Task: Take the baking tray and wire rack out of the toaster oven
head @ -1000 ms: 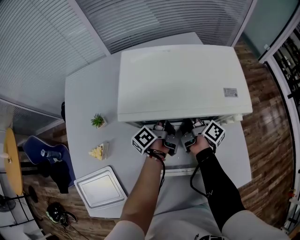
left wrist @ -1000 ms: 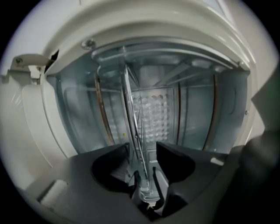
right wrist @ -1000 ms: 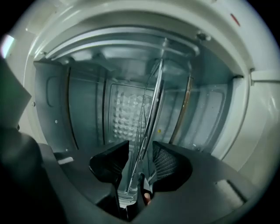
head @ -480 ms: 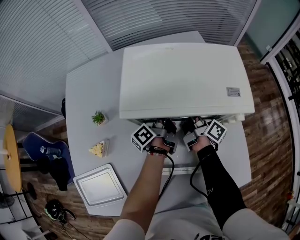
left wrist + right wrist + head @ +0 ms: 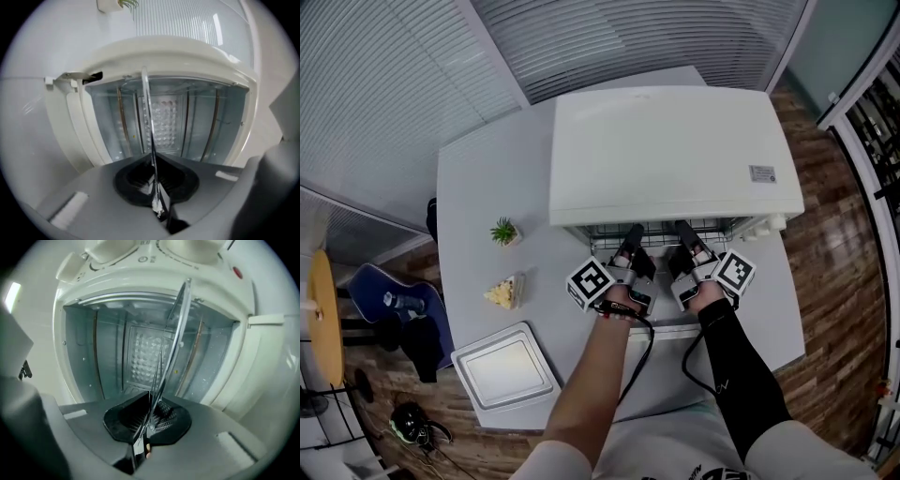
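Observation:
The white toaster oven [image 5: 670, 150] stands on the grey table [image 5: 478, 187] with its door [image 5: 670, 330] folded down toward me. The wire rack [image 5: 661, 228] sticks a little way out of the oven's mouth. My left gripper [image 5: 634, 232] and right gripper [image 5: 682, 228] are both shut on its front edge, side by side; their jaws have just closed onto it. In the left gripper view the rack [image 5: 146, 108] runs edge-on between the pads of my left gripper [image 5: 153, 165]. The right gripper view shows the rack [image 5: 178, 329] the same way in my right gripper [image 5: 151, 405]. The baking tray [image 5: 504, 364] lies on the table's near left corner.
A small potted plant [image 5: 504, 231] and a clear box holding a yellow wedge [image 5: 504, 292] sit left of the oven. The oven's inside [image 5: 164, 122] shows no other thing. A chair with a bag [image 5: 394, 314] stands beyond the table's left edge.
Both grippers have drawn back toward me from under the oven's front edge. The wire rack has come with them and now shows outside the oven's mouth.

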Demonstrator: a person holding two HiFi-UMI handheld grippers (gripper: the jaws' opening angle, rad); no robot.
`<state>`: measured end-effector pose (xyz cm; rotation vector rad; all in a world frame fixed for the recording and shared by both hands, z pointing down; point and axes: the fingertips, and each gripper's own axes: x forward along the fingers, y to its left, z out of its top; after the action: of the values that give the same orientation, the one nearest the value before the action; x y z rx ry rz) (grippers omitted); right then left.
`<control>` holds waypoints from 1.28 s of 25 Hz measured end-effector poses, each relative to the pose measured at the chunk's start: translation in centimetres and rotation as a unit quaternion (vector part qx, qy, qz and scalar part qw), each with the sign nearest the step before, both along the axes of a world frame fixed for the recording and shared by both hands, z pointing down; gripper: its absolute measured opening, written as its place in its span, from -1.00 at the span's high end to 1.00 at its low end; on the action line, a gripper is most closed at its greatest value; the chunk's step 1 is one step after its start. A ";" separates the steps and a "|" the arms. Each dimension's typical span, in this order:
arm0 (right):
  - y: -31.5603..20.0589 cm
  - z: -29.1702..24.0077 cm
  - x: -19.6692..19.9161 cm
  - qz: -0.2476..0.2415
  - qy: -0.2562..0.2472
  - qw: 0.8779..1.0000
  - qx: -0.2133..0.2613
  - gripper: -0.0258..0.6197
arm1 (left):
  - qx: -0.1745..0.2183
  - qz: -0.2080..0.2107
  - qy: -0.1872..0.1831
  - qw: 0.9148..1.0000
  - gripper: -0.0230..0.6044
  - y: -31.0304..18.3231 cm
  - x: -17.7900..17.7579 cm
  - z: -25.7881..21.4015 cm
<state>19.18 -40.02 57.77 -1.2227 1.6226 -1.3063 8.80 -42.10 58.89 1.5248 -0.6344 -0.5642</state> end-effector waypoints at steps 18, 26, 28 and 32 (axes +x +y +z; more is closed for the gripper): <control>7.9 -0.4 -1.8 0.015 0.008 1.000 0.003 0.88 | 0.014 0.047 -0.011 0.999 0.74 7.8 -1.8 -0.6; 10.9 -0.9 -2.6 0.026 0.010 1.000 -0.001 0.88 | 0.016 0.057 -0.006 0.998 0.74 10.7 -2.6 -1.1; 11.6 -1.1 -2.8 0.028 0.011 1.000 0.002 0.88 | 0.016 0.059 -0.002 0.998 0.74 11.4 -2.8 -1.2; 12.8 -1.8 -3.5 0.024 0.004 1.000 0.011 0.88 | 0.014 0.062 -0.002 0.998 0.74 12.7 -3.2 -1.4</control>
<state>15.68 -27.25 56.01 -1.2481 1.5999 -1.2513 5.57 -29.37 57.49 1.5792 -0.5333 -0.4779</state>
